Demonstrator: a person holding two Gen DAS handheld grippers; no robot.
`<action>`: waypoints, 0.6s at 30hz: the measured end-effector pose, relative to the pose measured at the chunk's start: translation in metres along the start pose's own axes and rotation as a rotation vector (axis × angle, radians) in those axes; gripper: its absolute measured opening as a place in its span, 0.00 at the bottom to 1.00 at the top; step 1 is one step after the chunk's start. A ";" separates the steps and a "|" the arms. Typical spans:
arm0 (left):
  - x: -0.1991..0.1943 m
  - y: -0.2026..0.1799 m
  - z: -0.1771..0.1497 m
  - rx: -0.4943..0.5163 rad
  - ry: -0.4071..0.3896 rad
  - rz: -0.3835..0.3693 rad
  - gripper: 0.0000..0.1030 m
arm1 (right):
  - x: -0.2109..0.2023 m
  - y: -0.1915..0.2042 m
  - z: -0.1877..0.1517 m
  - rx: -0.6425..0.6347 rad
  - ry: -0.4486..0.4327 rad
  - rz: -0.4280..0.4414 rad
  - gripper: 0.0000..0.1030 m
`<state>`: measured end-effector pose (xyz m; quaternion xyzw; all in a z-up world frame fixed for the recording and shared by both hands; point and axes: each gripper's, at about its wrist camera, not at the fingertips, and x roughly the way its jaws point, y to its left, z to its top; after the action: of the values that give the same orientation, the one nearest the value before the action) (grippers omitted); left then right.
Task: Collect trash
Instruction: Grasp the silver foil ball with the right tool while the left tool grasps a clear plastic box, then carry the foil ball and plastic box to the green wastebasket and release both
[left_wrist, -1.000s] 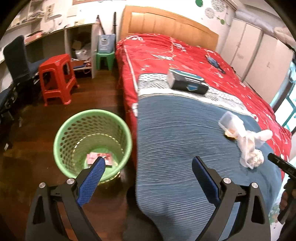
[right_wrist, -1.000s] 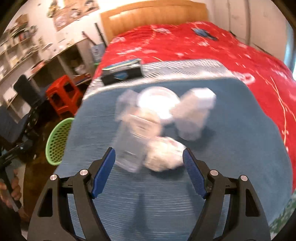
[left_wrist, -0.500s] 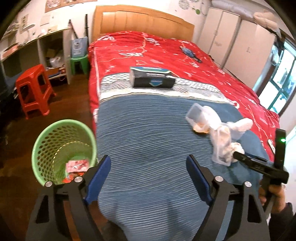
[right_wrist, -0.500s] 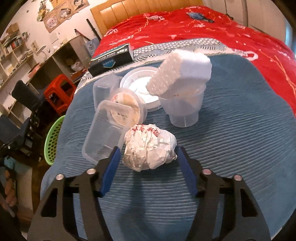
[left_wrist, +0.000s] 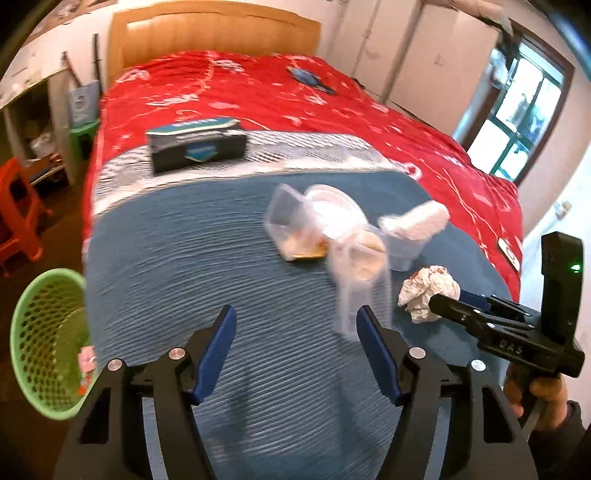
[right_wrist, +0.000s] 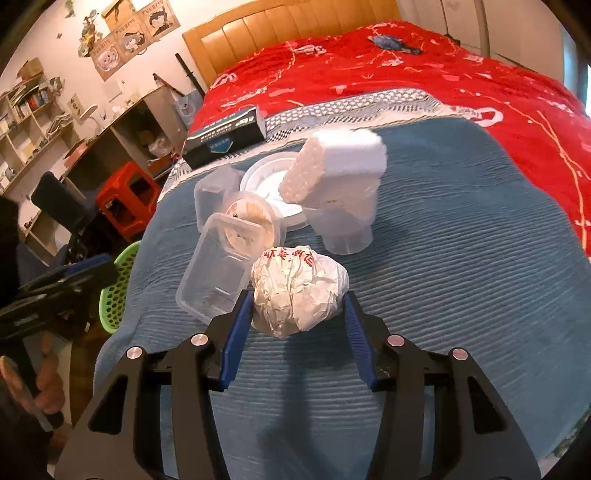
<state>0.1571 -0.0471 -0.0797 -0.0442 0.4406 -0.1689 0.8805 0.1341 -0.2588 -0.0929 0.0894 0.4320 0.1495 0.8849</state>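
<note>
A crumpled white paper ball (right_wrist: 299, 290) lies on the blue blanket (right_wrist: 461, 258); it also shows in the left wrist view (left_wrist: 428, 291). My right gripper (right_wrist: 297, 310) is open with its blue pads either side of the ball, not squeezing it. Behind the ball sit clear plastic containers (right_wrist: 218, 266), a round lid (right_wrist: 266, 184) and a cup holding white foam (right_wrist: 340, 162). My left gripper (left_wrist: 295, 325) is open and empty above the blanket, just left of the blurred containers (left_wrist: 354, 266). A green mesh basket (left_wrist: 40, 343) with some trash stands on the floor at the left.
A dark box (left_wrist: 195, 146) lies on the blanket's patterned border. A red quilt (left_wrist: 295, 107) covers the far bed, with a small blue object (left_wrist: 310, 79) on it. A red stool (right_wrist: 127, 201), a chair and shelves stand left of the bed.
My left gripper swung right from the basket toward the trash pile. My right gripper moved forward and narrowed, so its pads now flank the paper ball.
</note>
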 end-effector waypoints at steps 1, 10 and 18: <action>0.007 -0.007 0.002 0.016 0.011 -0.012 0.58 | -0.003 -0.003 -0.001 0.004 -0.003 -0.003 0.49; 0.056 -0.030 0.008 0.064 0.102 -0.042 0.41 | -0.020 -0.016 -0.007 0.034 -0.019 -0.016 0.49; 0.067 -0.026 -0.001 0.039 0.134 -0.050 0.06 | -0.029 -0.012 -0.011 0.038 -0.027 -0.018 0.49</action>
<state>0.1871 -0.0937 -0.1252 -0.0266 0.4940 -0.2021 0.8453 0.1113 -0.2795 -0.0816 0.1045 0.4235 0.1318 0.8901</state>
